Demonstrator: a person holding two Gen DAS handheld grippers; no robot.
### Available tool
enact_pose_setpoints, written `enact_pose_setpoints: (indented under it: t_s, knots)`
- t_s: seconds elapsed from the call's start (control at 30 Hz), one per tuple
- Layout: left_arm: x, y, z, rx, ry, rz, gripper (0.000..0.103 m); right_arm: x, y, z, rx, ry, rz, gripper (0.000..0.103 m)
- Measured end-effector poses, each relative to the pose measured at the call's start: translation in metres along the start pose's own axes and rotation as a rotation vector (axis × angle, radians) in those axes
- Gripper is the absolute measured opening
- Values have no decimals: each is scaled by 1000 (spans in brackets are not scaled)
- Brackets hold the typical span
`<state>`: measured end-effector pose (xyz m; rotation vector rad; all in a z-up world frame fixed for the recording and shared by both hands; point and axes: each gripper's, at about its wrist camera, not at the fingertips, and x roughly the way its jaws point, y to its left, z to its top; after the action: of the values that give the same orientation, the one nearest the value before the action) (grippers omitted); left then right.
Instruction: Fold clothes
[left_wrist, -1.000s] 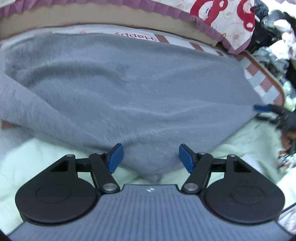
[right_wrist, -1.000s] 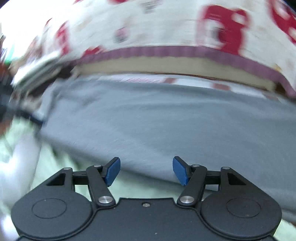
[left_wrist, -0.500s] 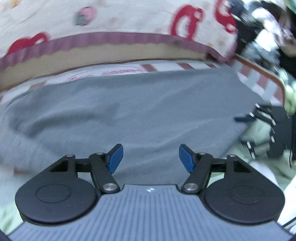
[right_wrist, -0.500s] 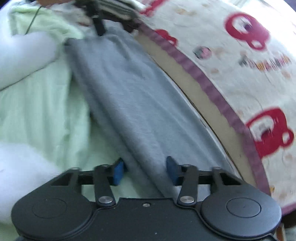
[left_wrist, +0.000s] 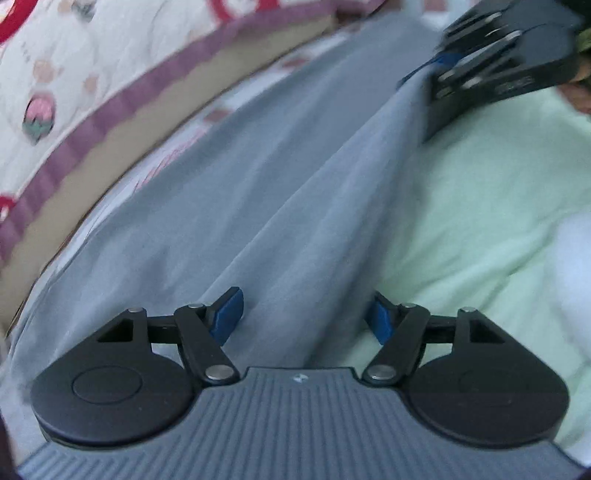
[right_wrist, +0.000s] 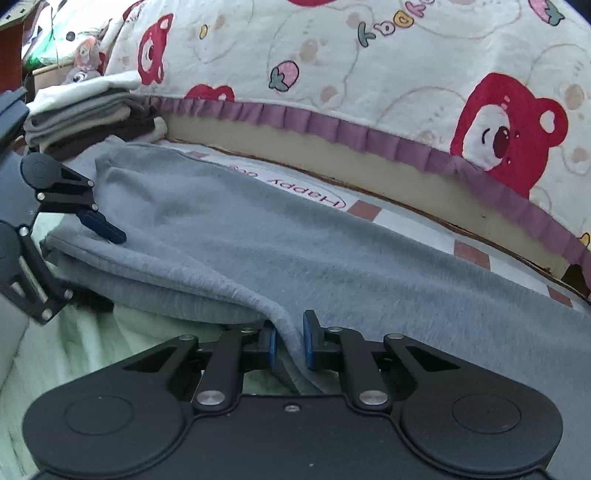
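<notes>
Right gripper (right_wrist: 288, 341) newly closing on grey garment (right_wrist: 258, 236), folded stack (right_wrist: 92, 118) behind

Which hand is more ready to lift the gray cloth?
Right. The right hand-held gripper is closing with the gray cloth's edge between its pads. The left hand-held gripper is open over the other end, gripping nothing.

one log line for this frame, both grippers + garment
left gripper: open, straddling grey garment edge | right gripper: closing on a pinched fold of it | stage: grasping for fold
</notes>
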<state>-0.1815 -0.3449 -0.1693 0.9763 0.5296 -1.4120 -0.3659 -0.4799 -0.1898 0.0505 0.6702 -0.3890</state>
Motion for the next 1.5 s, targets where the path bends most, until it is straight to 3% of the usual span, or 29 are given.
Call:
enact_pose_setpoints:
  t_s: [0.07, 0.1, 0.17, 0.2, 0.33, 0.47, 0.67, 0.77, 0.83, 0.9, 1.0, 1.1, 1.2, 1.33, 1.5]
  knots:
    - [0, 18, -3, -64, 12, -20, 36, -1, -3, -3, 6, 13, -2, 14]
    - [-2, 24, -2, -74, 12, 3, 17, 0, -5, -4, 1, 25, -9, 17]
    - [-5, 35, 4, -95, -6, 41, 16, 2, -9, -11, -20, 59, -35, 23]
    - [-7, 41, 8, -111, -18, 55, 14, 2, -12, -16, -41, 81, -62, 31]
    - [-9, 59, 26, -162, -71, 90, 11, -4, -31, -40, -73, 174, -128, 41]
    - [-5, 60, 32, -174, -86, 107, 11, -24, -64, -67, -62, 228, -268, 59]
    - [-9, 59, 27, -203, -96, 117, 11, -56, -125, -97, 29, 309, -501, 61]
    - [-11, 60, 29, -222, -95, 117, 11, -71, -155, -111, 126, 290, -549, 61]
    - [-11, 61, 29, -237, -91, 115, 11, -76, -165, -120, 157, 263, -563, 59]
    - [-12, 62, 29, -253, -88, 114, 11, -78, -169, -125, 185, 229, -559, 25]
    - [-13, 63, 29, -273, -84, 116, 10, -84, -172, -125, 243, 138, -580, 13]
    - [-18, 66, 36, -257, -85, 134, 10, -96, -188, -111, 378, 12, -559, 12]
    - [-20, 75, 46, -265, -103, 160, 10, -88, -207, -86, 358, -10, -527, 11]
    - [-4, 102, 66, -343, -89, 196, 10, -57, -251, -37, 291, 74, -430, 10]
    - [26, 137, 91, -370, -65, 253, 9, 0, -324, 21, 380, 239, -293, 12]
